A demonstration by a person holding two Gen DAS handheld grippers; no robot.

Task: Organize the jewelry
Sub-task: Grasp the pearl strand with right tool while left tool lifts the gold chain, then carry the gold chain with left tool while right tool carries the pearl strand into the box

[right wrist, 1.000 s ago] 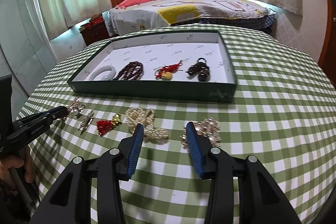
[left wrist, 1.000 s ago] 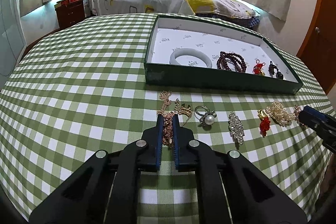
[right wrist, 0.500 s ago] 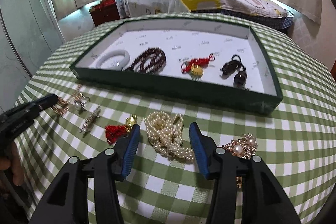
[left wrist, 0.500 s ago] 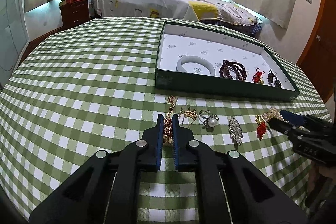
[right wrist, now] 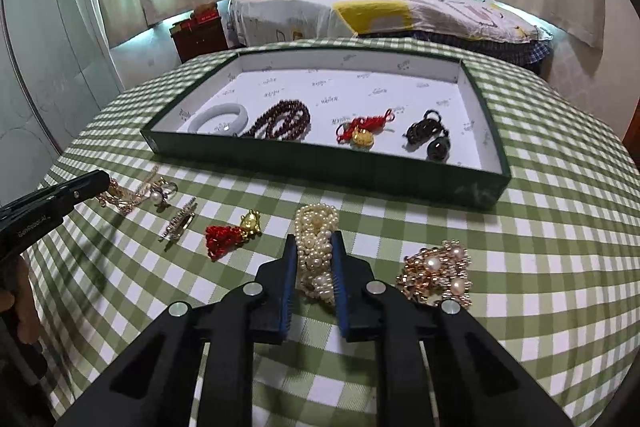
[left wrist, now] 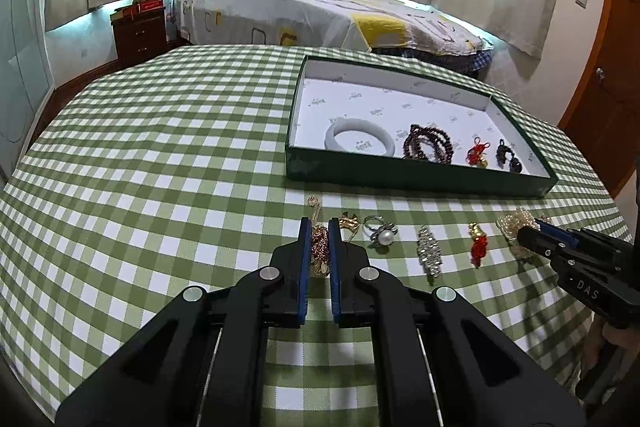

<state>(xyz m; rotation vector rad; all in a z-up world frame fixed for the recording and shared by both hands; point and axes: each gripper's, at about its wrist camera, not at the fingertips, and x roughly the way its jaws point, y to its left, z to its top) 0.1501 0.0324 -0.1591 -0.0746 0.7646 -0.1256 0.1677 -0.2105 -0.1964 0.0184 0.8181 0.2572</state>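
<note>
Right wrist view: pearl bracelet point(right wrist: 316, 247) lies clamped between right gripper point(right wrist: 315, 243) fingers, low over the table; left gripper point(left wrist: 320, 233) pinches gold chain point(left wrist: 320, 251).

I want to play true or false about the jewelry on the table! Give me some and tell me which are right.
1. The white bangle lies in the tray. True.
2. The right gripper has its jaws around the pearl bracelet. True.
3. The pearl ring is inside the tray. False: it lies on the checked cloth, outside the tray.
4. The left gripper is wide open over bare cloth. False: its jaws are closed on the gold chain.
5. The tray holds four pieces. True.
</note>
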